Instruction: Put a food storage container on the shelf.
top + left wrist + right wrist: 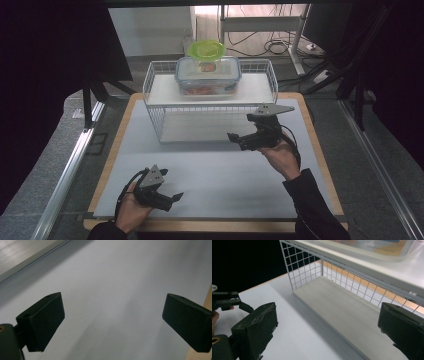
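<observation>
Rack (pixel 210 107) near right gripper (pixel 239 139), jaws apart.

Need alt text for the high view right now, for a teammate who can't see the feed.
Two hand-held grippers hover open over a white table mat: the left gripper near the front edge, the right gripper just in front of a white wire shelf rack. On the rack's top shelf sits a clear blue-rimmed food container with a green lidded bowl on top of it.

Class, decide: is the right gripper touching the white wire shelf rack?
Apart. The right gripper view shows the right gripper open, with bare table between its jaws and the wire shelf rack.
</observation>
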Action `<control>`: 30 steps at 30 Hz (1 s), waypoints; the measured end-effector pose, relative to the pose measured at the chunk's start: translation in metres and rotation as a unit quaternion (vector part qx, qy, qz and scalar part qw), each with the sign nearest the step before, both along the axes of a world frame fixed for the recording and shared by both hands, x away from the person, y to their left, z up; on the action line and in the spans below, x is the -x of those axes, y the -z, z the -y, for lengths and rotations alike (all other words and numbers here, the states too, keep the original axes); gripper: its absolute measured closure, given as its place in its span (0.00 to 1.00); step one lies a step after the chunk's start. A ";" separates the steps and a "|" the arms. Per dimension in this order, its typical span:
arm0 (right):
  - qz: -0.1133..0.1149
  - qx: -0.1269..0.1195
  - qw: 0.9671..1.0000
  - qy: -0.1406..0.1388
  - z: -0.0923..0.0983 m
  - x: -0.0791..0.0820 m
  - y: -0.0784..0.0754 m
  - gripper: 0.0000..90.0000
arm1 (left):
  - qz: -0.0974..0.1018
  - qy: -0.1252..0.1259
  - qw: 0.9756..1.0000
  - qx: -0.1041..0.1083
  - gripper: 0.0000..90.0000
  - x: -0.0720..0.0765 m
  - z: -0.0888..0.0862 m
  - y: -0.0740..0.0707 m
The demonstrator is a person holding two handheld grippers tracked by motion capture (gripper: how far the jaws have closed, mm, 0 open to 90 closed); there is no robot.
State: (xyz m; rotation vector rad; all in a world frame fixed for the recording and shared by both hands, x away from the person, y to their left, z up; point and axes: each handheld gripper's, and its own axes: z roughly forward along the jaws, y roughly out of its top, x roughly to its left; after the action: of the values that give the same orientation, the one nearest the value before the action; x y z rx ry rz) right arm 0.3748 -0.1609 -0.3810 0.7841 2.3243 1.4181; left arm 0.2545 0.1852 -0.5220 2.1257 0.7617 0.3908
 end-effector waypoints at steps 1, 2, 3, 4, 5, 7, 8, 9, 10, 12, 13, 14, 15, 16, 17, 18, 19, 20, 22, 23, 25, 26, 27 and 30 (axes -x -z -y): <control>0.001 -0.001 1.000 0.001 0.001 0.002 0.003 0.03 | 0.000 0.000 1.000 0.000 0.05 0.000 0.000 0.000; 0.003 -0.002 1.000 0.001 0.002 0.003 0.005 0.03 | 0.000 0.000 1.000 0.000 0.05 0.000 0.000 0.000; 0.003 -0.002 1.000 0.001 0.002 0.003 0.005 0.03 | 0.000 0.000 1.000 0.000 0.05 0.000 0.000 0.000; 0.005 -0.004 1.000 0.003 0.004 0.006 0.010 0.03 | 0.000 -0.001 1.000 0.000 0.05 0.000 0.000 0.000; 0.005 -0.004 1.000 0.003 0.004 0.006 0.010 0.03 | 0.000 0.000 1.000 0.000 0.05 0.000 0.000 0.000; 0.007 0.001 1.000 0.002 0.004 0.009 0.015 0.03 | 0.001 0.000 1.000 0.000 0.05 0.000 0.000 0.000; 0.016 0.005 1.000 0.003 0.004 0.013 0.019 0.03 | 0.000 0.000 1.000 0.000 0.05 0.000 0.000 0.000; 0.017 0.002 1.000 0.002 0.004 0.014 0.022 0.03 | 0.000 0.000 1.000 0.000 0.05 0.000 0.000 0.000; 0.017 0.002 1.000 0.002 0.004 0.014 0.022 0.03 | 0.000 0.000 1.000 0.000 0.05 0.000 0.000 0.000; 0.014 0.006 1.000 -0.001 0.005 0.018 0.030 0.03 | 0.001 0.000 1.000 -0.001 0.05 0.000 0.000 0.000; 0.014 0.006 1.000 -0.001 0.005 0.018 0.030 0.03 | 0.002 0.000 1.000 -0.001 0.05 0.000 0.000 0.000; 0.013 0.010 1.000 0.000 0.005 0.020 0.033 0.03 | 0.003 0.000 1.000 -0.001 0.05 0.000 0.000 0.000; 0.010 0.018 1.000 -0.002 0.006 0.022 0.039 0.02 | 0.003 0.000 1.000 -0.001 0.05 0.000 0.000 0.000; 0.008 0.022 1.000 -0.001 0.007 0.023 0.042 0.01 | 0.003 0.000 1.000 -0.001 0.05 0.000 0.000 0.000; 0.008 0.022 1.000 -0.001 0.007 0.023 0.042 0.01 | 0.003 0.000 1.000 -0.002 0.05 0.000 0.000 0.000; 0.006 0.026 1.000 0.002 0.008 0.025 0.045 0.00 | 0.004 0.000 1.000 -0.002 0.05 0.000 0.000 0.000; 0.006 0.033 0.999 0.007 0.009 0.026 0.048 0.00 | 0.003 0.000 1.000 -0.002 0.05 0.001 0.000 0.000; 0.009 0.039 0.999 0.012 0.010 0.028 0.050 0.00 | 0.003 0.000 1.000 -0.002 0.04 0.001 0.000 0.000; 0.010 0.051 0.998 0.024 0.014 0.034 0.058 0.00 | 0.004 0.000 1.000 -0.002 0.04 0.001 0.000 0.000; 0.010 0.051 0.998 0.024 0.014 0.034 0.058 0.00 | 0.005 0.001 1.000 -0.003 0.04 0.000 0.000 0.000; 0.003 0.052 0.998 0.024 0.017 0.037 0.063 0.00 | 0.004 0.001 1.000 -0.002 0.04 0.000 0.000 0.000; 0.001 0.052 0.998 0.024 0.019 0.039 0.065 0.00 | 0.005 0.001 1.000 -0.003 0.04 0.000 0.000 0.000; -0.001 0.053 0.998 0.025 0.021 0.040 0.067 0.00 | 0.005 0.001 1.000 -0.003 0.04 0.000 0.000 0.000; 0.002 0.059 0.998 0.027 0.029 0.046 0.072 0.00 | 0.004 0.002 1.000 -0.003 0.04 0.001 0.001 0.000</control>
State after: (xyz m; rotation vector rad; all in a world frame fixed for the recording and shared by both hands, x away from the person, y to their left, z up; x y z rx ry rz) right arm 0.3288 -0.1897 -0.4528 0.8018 2.3410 1.2464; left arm 0.2539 0.1844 -0.5224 2.1298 0.7541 0.3994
